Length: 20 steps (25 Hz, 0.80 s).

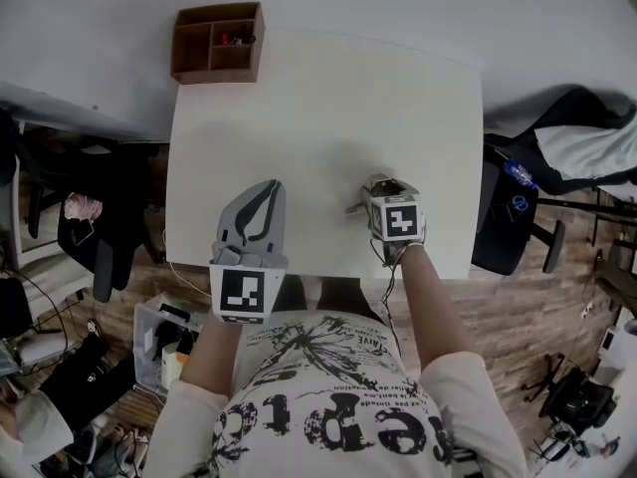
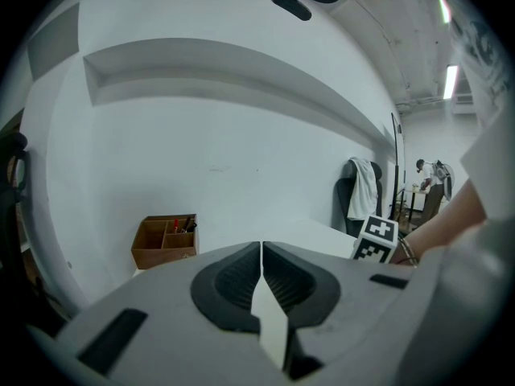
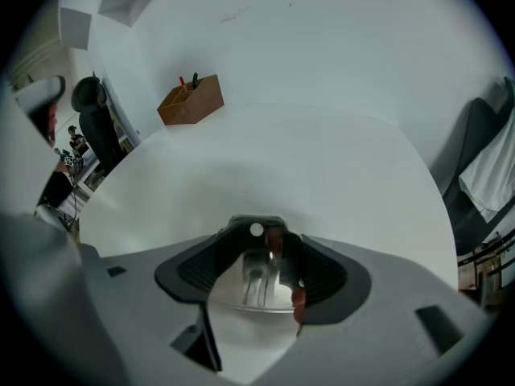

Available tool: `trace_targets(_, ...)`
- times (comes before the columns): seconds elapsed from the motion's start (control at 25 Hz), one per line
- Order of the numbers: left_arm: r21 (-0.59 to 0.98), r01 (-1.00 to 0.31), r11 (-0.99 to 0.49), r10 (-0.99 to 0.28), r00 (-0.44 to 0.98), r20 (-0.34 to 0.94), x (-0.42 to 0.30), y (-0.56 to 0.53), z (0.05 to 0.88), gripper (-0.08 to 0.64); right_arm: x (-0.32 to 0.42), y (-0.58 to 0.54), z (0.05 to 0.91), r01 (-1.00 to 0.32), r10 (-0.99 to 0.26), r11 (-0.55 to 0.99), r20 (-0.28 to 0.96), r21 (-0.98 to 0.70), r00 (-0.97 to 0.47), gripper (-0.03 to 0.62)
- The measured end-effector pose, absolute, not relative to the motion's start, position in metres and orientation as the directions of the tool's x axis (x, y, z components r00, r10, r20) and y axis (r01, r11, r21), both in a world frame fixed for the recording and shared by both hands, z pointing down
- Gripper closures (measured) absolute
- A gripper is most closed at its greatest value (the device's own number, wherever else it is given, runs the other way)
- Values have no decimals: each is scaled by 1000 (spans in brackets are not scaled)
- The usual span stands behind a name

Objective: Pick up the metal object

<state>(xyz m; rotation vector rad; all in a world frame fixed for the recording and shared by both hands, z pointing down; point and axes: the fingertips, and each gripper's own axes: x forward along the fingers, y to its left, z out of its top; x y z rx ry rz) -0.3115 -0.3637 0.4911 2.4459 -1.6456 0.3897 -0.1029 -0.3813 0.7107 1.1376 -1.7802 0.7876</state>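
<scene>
Metal object (image 3: 251, 286) with a polished, mirror-like curved face and a few long slots sits between the jaws of the right gripper (image 3: 257, 240), near the front edge of the square white table (image 1: 318, 98) and right of its middle. Its bright rim runs from one ribbed black pad to the other, so the jaws stand wide with the piece caught between them. A darker end with a small round hole lies at the jaw tips. Whether it rests on the table or is clear of it cannot be told.

At the table's far left corner stands a small brown wooden box (image 1: 189, 68) with open compartments; red and dark pens (image 1: 237, 38) stick up in the far right one. Nearer the front edge, left of middle, the left gripper (image 1: 270, 184) is a smooth grey shell with black ribbed pads. Its jaws meet at the tips with nothing in them.

From the head view, the right gripper (image 1: 383, 182) points steeply down, and only a thin grey sliver of the metal object (image 1: 355, 207) pokes out on its left. The slotted shine shows only in the right gripper view. The left gripper view takes in the wooden box (image 2: 163, 252) against a plain white wall and the left gripper (image 2: 261, 248), but none of the metal. The right gripper view also catches the wooden box (image 3: 193, 107).
</scene>
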Motion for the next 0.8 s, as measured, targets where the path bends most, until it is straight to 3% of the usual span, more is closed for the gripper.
trace_targets(0.2,-25,-926,-377,-890,355,285,-310,-356,483,548,-101,-376,705,-906,-376,421,900,-44,-218,311)
trace_targets(0.36,-27,-930,-366,-894,344,286,-311,-351,474,548,-108,-380,675,-904,-451,426,857,-39,-249,311)
trace_targets(0.8,-113,-929,-354,-929,334,160,-305,-347,414,548,-136,-412,518,-868,-728,497,552,16,-406,311)
